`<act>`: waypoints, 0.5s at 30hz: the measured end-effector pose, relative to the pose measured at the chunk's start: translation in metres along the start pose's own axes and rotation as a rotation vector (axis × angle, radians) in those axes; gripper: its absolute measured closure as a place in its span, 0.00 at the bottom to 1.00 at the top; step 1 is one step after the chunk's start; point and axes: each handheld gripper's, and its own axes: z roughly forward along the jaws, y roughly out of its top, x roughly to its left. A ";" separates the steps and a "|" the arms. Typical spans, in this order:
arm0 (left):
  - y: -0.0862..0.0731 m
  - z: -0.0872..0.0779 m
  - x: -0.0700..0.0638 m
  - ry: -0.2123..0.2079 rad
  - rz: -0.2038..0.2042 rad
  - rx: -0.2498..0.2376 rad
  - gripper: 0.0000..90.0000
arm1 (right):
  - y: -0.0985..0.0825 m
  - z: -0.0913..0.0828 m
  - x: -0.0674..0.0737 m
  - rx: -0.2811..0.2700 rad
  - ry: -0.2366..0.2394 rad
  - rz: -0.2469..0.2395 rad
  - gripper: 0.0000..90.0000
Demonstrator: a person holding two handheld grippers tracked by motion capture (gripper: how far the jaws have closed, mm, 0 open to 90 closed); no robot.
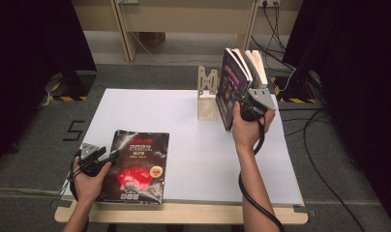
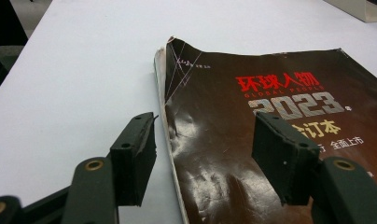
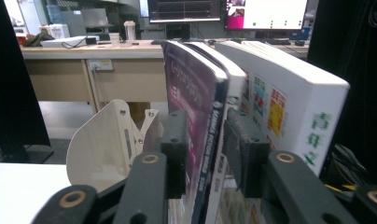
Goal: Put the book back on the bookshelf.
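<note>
While my right gripper (image 3: 203,154) straddles the dark book (image 3: 196,102) standing beside the bookend (image 3: 107,144), jaws loosened off it, my left gripper (image 2: 203,158) hangs spread over the magazine (image 2: 270,140) lying flat on the desk (image 2: 84,70), not yet shelved.

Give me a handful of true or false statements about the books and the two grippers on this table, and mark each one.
1. The dark magazine lies flat on the white table. True.
2. The left gripper is clamped on the magazine. False: its fingers stand apart, astride the magazine's edge.
3. The books by the right gripper stand upright. True.
4. The purple book sits between the right gripper's fingers. True.
5. The bookend lies right of the books. False: in the high view, it stands on their left.
</note>
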 end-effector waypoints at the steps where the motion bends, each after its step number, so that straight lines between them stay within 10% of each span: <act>1: 0.000 0.000 0.000 0.001 0.002 0.002 0.43 | -0.001 -0.001 0.000 -0.002 -0.002 0.010 0.75; 15: 0.000 0.000 0.001 -0.002 -0.005 0.004 0.43 | -0.010 0.018 -0.002 0.077 -0.015 0.014 0.70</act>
